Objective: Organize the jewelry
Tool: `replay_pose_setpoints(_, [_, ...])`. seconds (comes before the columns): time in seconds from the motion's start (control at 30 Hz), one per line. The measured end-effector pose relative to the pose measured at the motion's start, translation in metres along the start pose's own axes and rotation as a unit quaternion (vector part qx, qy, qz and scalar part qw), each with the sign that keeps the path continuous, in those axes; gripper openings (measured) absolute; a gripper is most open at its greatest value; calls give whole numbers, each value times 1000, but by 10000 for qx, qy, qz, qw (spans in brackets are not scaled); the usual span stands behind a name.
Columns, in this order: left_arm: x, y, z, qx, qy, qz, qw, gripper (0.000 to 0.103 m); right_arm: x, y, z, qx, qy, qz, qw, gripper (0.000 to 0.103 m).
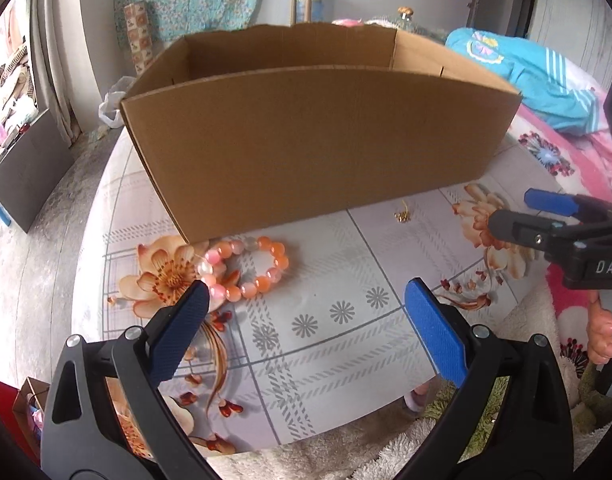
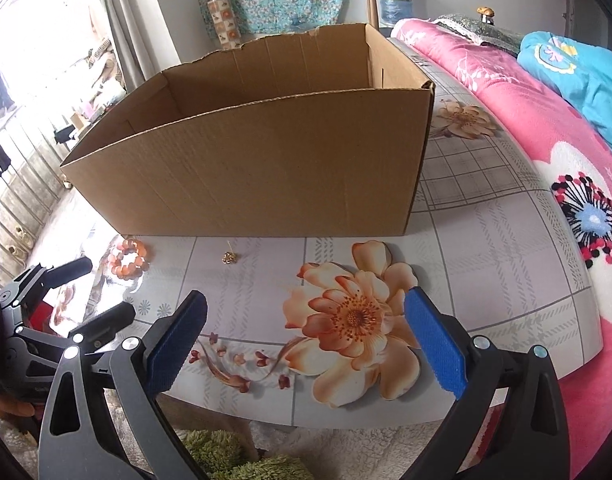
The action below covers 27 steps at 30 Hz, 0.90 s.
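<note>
An orange and pink bead bracelet (image 1: 246,270) lies on the flowered tabletop just in front of an open cardboard box (image 1: 306,140). A small gold earring (image 1: 402,215) lies to its right, near the box's front wall. My left gripper (image 1: 306,300) is open and empty, hovering above the table; its left fingertip is close to the bracelet. My right gripper (image 2: 306,308) is open and empty over a printed flower. In the right wrist view the bracelet (image 2: 128,259), the earring (image 2: 229,257) and the box (image 2: 258,160) show, with the left gripper (image 2: 90,292) at far left.
The right gripper (image 1: 518,212) reaches in from the right edge of the left wrist view. A pink blanket (image 2: 546,140) and blue garment (image 2: 578,72) lie on the bed to the right. The table's front edge (image 1: 306,432) is near, with fluffy fabric below.
</note>
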<state>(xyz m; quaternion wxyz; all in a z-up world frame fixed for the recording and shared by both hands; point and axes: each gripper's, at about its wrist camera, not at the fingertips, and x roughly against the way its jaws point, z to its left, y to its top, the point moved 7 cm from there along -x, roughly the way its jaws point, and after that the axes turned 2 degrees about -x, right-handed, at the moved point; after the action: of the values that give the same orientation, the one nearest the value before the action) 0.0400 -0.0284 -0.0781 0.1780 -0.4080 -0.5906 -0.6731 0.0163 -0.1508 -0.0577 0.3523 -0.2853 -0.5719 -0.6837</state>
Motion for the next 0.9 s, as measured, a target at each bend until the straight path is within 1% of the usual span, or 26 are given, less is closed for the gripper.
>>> replay_pose_setpoints(0.03, [3,1,3,-8,-29,-74,10000,94,0,0,3,20,27,-22,10000,96])
replay_pose_setpoints(0.1, [5,4,7,-93,-64,-176,9998,87,3,-1,10,50,81,-68,9999,93])
replay_pose_setpoints(0.13, [4,5,8,-167,-42,-183,9997,77,3,-1,13,68,112,-81,9999,92])
replay_pose_setpoints(0.17, [2,6,9,-243,-27,-157,9996,71,4,-1,15,85,139,-94,9998,92])
replay_pose_setpoints(0.2, [-1,8,9,-314,-25,-107,9994,68,4,-1,18,103,160,-111,9998,90])
replay_pose_setpoints(0.23, [-5,8,8,-372,-45,-60,9993,61,5,-1,20,123,184,-122,9997,89])
replay_pose_setpoints(0.27, [-8,8,7,-426,-72,-14,9991,57,4,0,20,133,204,-127,9996,89])
replay_pose_setpoints(0.3, [-12,7,7,-486,-73,42,9988,56,4,1,20,139,217,-138,9996,88])
replay_pose_setpoints(0.37, [-24,7,4,-591,9,174,9981,47,4,3,22,150,253,-148,9995,86])
replay_pose_setpoints(0.4, [-29,6,5,-622,42,263,9977,45,3,4,23,152,265,-153,9994,85])
replay_pose_setpoints(0.47, [-35,3,9,-609,135,404,9972,36,3,5,24,164,290,-158,9993,83])
replay_pose_setpoints(0.53, [-37,3,14,-498,69,421,9978,33,3,5,25,189,304,-172,9992,80])
replay_pose_setpoints(0.6, [-37,4,15,-463,-7,421,9980,26,2,6,27,215,348,-188,9990,77])
replay_pose_setpoints(0.67, [-36,3,15,-490,-4,397,9980,12,0,7,30,239,402,-189,9987,75])
replay_pose_setpoints(0.7, [-36,3,16,-491,-25,392,9980,9,-2,8,32,258,416,-181,9986,72])
replay_pose_setpoints(0.77, [-35,3,16,-479,-51,373,9981,8,-5,9,36,300,458,-158,9984,68])
replay_pose_setpoints(0.9, [-34,0,11,-337,-345,398,9980,8,-13,12,45,372,524,-143,9978,56])
